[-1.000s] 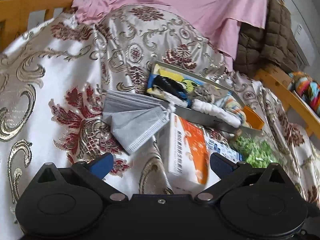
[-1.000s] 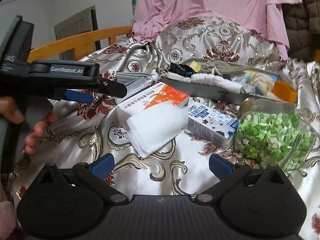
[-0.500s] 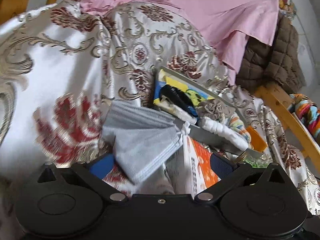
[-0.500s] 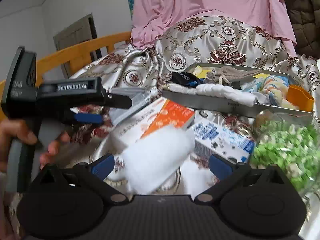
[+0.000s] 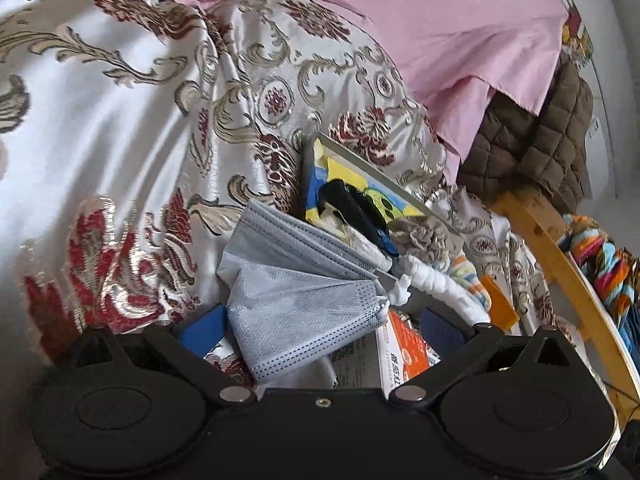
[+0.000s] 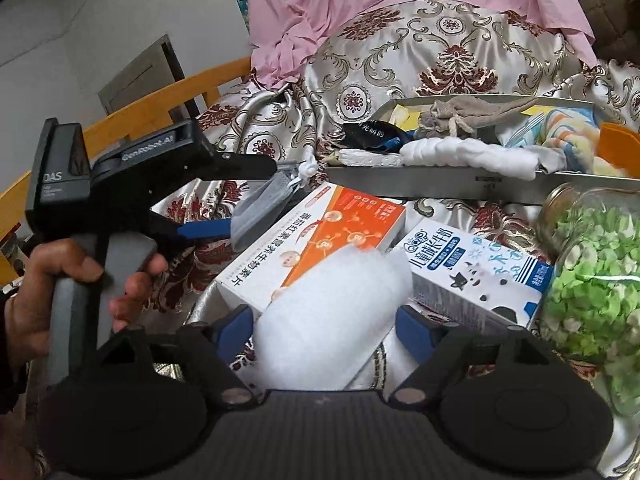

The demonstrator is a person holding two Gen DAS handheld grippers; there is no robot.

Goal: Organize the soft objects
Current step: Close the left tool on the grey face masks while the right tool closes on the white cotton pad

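Note:
A grey face mask point(image 5: 296, 304) lies between the open fingers of my left gripper point(image 5: 320, 326), its white ear loop toward the tray. In the right wrist view the mask point(image 6: 260, 208) sits between the left gripper's point(image 6: 240, 196) spread fingers. A white soft pad point(image 6: 332, 320) lies between the open fingers of my right gripper point(image 6: 324, 326), resting partly on an orange and white box point(image 6: 320, 240). A metal tray point(image 6: 440, 184) holds a white rolled cloth point(image 6: 468, 156), a beige cloth point(image 6: 472, 114), a striped cloth point(image 6: 568, 136) and a black item point(image 6: 368, 136).
A blue and white milk carton point(image 6: 476, 276) and a glass jar of green bits point(image 6: 592, 280) stand right of the pad. A floral satin cover point(image 5: 120, 120) drapes the surface, with a pink cloth point(image 5: 440, 20) and a brown quilted jacket point(image 5: 540, 136) behind. Wooden rails point(image 5: 560, 268) edge it.
Both grippers moved forward and down. The mask now lies between the left fingers and the white pad between the right fingers. Both stay open.

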